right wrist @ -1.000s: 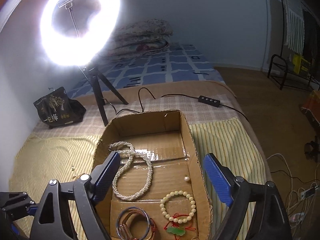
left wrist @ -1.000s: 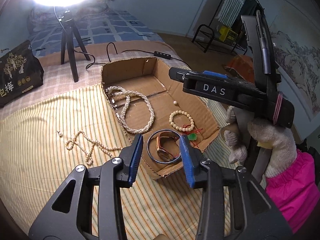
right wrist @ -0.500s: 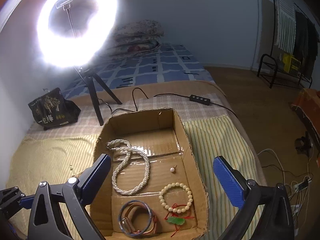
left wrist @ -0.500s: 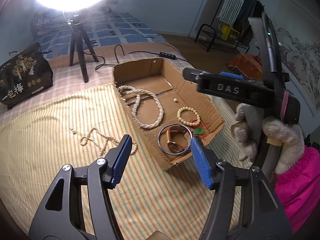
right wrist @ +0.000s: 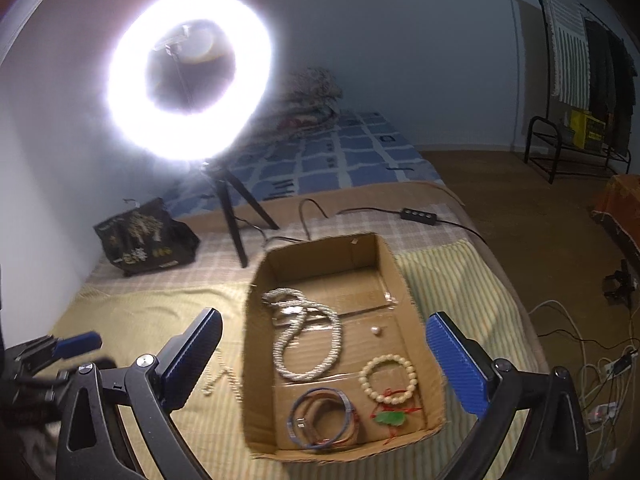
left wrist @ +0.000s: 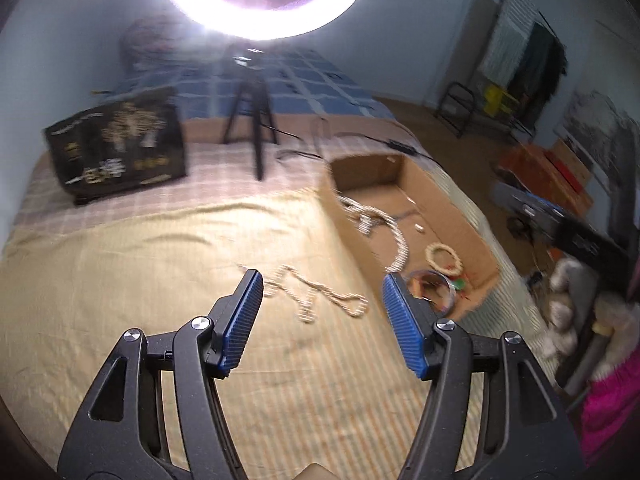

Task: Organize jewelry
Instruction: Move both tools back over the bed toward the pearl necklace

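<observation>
A beaded necklace [left wrist: 316, 294] lies loose on the striped yellow cloth, left of a shallow cardboard box [right wrist: 256, 344]. My left gripper [left wrist: 322, 316] is open and empty, just short of that necklace. The box holds a long pearl necklace [right wrist: 308, 336], a cream bead bracelet [right wrist: 387, 378], a blue bangle with a brown strap [right wrist: 322, 416], a green pendant on red cord [right wrist: 390, 418] and a single pearl [right wrist: 375, 331]. My right gripper [right wrist: 324, 356] is open and empty above the box. The loose necklace also shows in the right wrist view [right wrist: 224, 372].
A ring light on a black tripod [right wrist: 236, 216] stands behind the box. A black printed bag [left wrist: 120, 152] sits at the back left. A cable with an inline switch [right wrist: 420, 216] runs behind the box. The bed's right edge drops to a floor with wires [right wrist: 592, 364].
My left gripper has swung left, away from the box and over the loose necklace, and its jaws have opened wider. My right gripper has risen slightly and opened wider above the box.
</observation>
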`<state>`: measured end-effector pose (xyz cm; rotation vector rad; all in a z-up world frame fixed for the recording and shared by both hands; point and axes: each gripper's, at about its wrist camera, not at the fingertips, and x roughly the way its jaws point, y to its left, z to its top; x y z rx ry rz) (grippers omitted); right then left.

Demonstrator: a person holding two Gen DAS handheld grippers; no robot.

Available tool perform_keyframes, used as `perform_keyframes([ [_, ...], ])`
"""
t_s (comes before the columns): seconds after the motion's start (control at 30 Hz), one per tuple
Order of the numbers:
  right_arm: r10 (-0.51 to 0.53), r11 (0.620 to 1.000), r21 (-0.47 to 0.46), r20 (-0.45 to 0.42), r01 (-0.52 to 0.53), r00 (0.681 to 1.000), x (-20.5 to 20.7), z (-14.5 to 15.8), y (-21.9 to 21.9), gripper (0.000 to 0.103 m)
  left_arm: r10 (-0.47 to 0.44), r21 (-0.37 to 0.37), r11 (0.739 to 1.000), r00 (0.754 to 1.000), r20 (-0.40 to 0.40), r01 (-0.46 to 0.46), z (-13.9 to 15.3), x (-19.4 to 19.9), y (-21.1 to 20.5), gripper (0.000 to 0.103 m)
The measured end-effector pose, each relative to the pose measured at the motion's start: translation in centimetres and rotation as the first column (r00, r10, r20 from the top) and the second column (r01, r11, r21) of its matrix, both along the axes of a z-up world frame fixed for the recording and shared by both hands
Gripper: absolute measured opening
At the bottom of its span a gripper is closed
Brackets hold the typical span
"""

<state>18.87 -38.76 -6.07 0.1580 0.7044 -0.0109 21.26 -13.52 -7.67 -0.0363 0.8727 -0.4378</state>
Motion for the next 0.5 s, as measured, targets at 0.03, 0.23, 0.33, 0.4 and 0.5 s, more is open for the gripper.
perform_keyframes([
  [0.03,0.007,1.000,0.003,0.006,-0.007,1.000,-0.2,0.1,0.4,0.103,0.025,-0.002,1.000,1.000,0.002,-0.025,0.1,0.2,1.0,0.064],
  [0.23,0.114,0.993,0.010,0.007,-0.114,0.993,-0.9,-0.1,4.2,0.100,0.108,-0.042,0.993,0.994,-0.006,-0.109,0.6,1.3,5.0,0.064],
  [0.33,0.169,0.986,-0.001,0.001,-0.169,0.986,-1.1,-0.5,6.1,0.098,0.143,-0.051,0.988,0.990,-0.005,-0.143,0.6,1.8,6.5,0.064],
  [0.4,0.210,0.978,-0.002,-0.013,-0.210,0.978,-0.9,-1.2,7.6,0.092,0.156,-0.059,0.986,0.988,-0.023,-0.157,0.3,2.1,7.1,0.064],
  [0.5,0.275,0.961,-0.011,-0.049,-0.276,0.960,-0.4,-2.6,9.9,0.086,0.169,-0.062,0.983,0.984,-0.050,-0.172,-0.5,3.0,7.9,0.064],
])
